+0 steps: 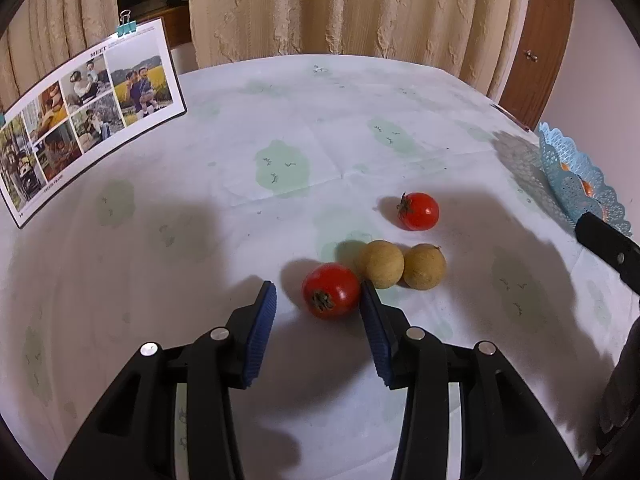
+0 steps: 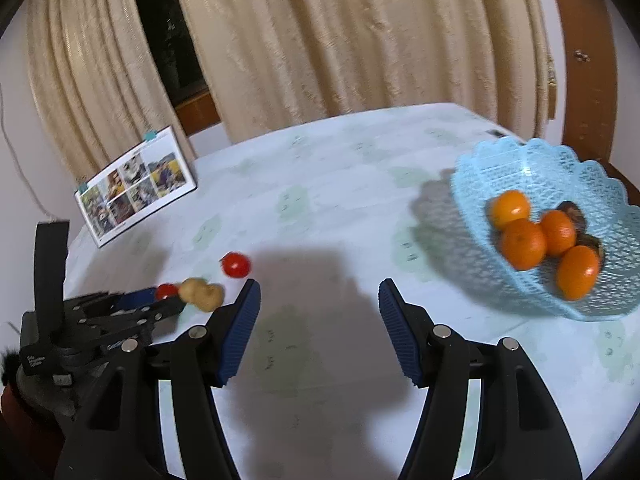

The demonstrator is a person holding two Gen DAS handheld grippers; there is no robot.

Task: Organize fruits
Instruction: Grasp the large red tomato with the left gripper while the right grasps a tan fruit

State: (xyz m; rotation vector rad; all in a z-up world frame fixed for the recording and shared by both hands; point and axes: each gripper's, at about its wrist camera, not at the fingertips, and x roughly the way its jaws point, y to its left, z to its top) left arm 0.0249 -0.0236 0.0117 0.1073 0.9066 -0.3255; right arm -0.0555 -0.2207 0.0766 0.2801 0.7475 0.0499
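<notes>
Left gripper [image 1: 318, 294], jaws apart, straddles the near glossy red tomato [image 1: 331, 290]; closing could nudge the touching round tan fruit [image 1: 382, 264] rolling. Right gripper [image 2: 318, 294] hangs apart, empty.

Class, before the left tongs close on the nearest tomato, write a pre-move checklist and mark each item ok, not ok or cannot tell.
1. Left tongs open: ok.
2. Near tomato between the pads: ok, close to the right pad.
3. Neighbours out of the way: not ok, the tan fruit sits right at that pad's tip.
4. Basket has room: ok, oranges fill only part.
5. Right tongs free: ok, open and empty.
6. Tomato firmness: cannot tell.
</notes>
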